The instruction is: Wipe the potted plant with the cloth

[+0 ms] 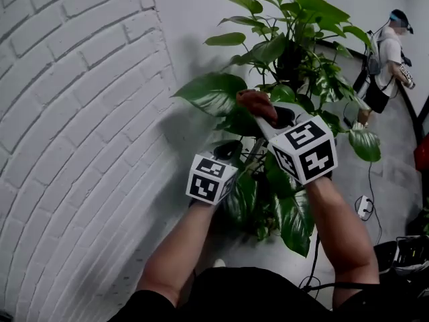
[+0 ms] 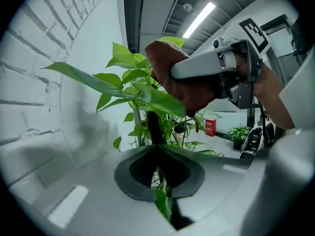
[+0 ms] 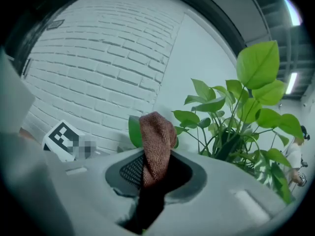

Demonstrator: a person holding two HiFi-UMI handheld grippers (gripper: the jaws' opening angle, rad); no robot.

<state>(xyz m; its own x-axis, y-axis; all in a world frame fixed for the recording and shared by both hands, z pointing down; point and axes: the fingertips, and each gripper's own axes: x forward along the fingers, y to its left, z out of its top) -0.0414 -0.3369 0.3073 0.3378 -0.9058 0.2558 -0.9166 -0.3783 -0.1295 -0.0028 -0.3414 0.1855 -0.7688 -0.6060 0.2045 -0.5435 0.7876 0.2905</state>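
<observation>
The potted plant (image 1: 295,52) stands by the wall, its broad green leaves spreading out. My left gripper (image 1: 231,150) is shut on a dark leaf stem (image 2: 152,127) low in the plant; in the left gripper view the jaws (image 2: 158,154) meet around that stem, with a bit of leaf below. My right gripper (image 1: 278,117) is shut on the brown cloth (image 1: 255,102), which bulges out past the jaws (image 3: 155,168). The cloth (image 2: 182,82) presses on top of a long leaf (image 2: 160,101). In the right gripper view the cloth (image 3: 156,141) hides the leaf behind it.
A white brick wall (image 1: 74,113) fills the left side, close to the plant. A person (image 1: 389,56) stands at the far right. Cables and a white adapter (image 1: 364,206) lie on the grey floor at the right, with dark gear (image 1: 409,253) near the lower right corner.
</observation>
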